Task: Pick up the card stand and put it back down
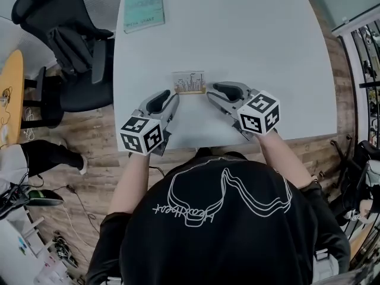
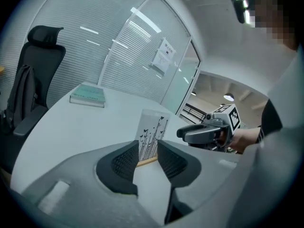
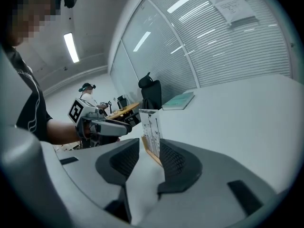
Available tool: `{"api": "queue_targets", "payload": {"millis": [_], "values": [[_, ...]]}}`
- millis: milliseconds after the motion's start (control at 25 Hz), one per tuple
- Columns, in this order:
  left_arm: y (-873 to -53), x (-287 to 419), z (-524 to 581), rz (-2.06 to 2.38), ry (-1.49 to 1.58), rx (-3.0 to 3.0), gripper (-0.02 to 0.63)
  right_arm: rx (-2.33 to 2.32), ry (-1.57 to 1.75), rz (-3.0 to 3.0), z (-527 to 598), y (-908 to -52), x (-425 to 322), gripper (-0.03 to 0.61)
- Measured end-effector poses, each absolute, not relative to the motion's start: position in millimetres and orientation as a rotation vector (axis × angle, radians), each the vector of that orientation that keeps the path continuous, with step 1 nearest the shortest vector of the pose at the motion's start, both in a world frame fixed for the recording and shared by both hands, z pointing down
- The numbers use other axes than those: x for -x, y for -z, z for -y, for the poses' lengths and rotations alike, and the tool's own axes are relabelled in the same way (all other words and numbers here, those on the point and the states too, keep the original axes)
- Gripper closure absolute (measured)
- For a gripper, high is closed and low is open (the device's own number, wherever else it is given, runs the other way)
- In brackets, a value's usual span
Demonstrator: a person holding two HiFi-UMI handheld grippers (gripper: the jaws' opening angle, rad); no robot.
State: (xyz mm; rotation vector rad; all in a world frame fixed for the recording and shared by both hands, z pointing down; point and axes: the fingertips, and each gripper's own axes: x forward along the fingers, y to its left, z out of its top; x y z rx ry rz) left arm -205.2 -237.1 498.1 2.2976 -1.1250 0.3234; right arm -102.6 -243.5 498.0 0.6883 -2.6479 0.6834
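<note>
Could tip the upright white printed card stand [image 1: 189, 82] with wooden base, frame centre, through uneven nudging by left gripper [image 1: 171, 98] or right gripper [image 1: 212, 91], both empty, jaws apart.

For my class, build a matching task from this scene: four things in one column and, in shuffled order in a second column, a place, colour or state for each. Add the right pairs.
Column one
1. card stand
2. book
3. office chair
4. left gripper

Column two
A. jaws apart, gripping nothing
B. black, on the floor beside the table
C. standing upright on the table
D. teal, lying flat at a far corner of the table

Pairs: 1-C, 2-D, 3-B, 4-A
</note>
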Motion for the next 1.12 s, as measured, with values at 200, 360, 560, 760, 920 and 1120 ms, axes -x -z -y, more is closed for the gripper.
{"api": "queue_targets", "payload": {"millis": [200, 360, 560, 760, 920, 1120], "values": [[-517, 205, 248, 1.091, -0.384, -2.277, 0.475, -0.681, -0.672, 2.559, 254, -527, 111, 0.406], [-528, 211, 259, 1.083, -0.380, -2.251, 0.474, -0.689, -0.594, 2.490, 264, -543, 113, 0.394], [-541, 209, 264, 1.038, -0.401, -2.249, 0.475, -0.684, -0.616, 2.448, 268, -558, 115, 0.394], [-552, 203, 264, 0.989, -0.427, -2.240, 0.474, -0.675, -0.643, 2.437, 270, -564, 114, 0.396], [-555, 202, 265, 0.982, -0.421, -2.222, 0.476, -0.661, -0.622, 2.441, 269, -563, 116, 0.412], [-559, 197, 265, 0.969, -0.466, -2.245, 0.478, -0.658, -0.649, 2.456, 270, -564, 119, 0.441]]}}
